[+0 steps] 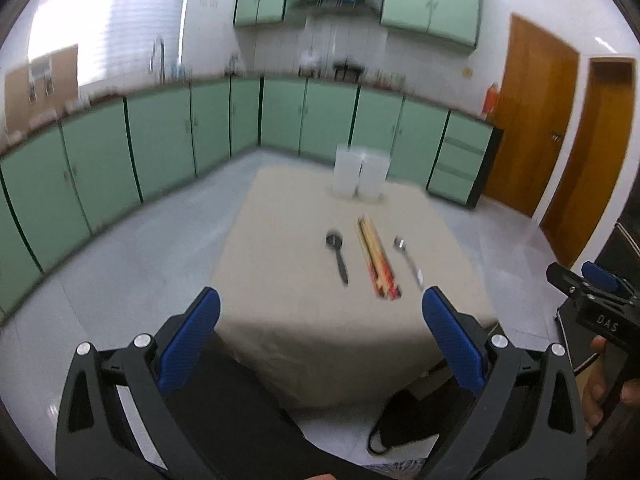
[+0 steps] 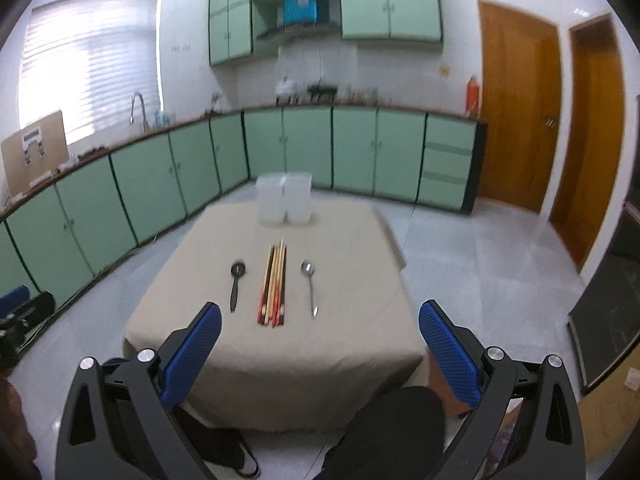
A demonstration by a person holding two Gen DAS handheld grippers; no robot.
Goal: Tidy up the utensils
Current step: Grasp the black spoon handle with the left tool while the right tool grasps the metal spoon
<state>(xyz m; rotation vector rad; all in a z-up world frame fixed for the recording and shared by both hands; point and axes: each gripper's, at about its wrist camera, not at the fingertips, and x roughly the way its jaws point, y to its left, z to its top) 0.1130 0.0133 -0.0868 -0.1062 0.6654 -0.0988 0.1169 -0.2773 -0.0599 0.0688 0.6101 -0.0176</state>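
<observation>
The room is bright. Most light comes from the big window with white blinds on the left, and it glows so much that its slats wash out. The left wrist picture is smeared with blur: the pale green cupboard doors and the two white plastic tubs at the far edge of the beige cloth-covered table look fuzzy. The right wrist picture is sharper. Both pictures bend at the edges, so straight lines curve, and the corners are black. A soft shadow darkens the table's near side.
</observation>
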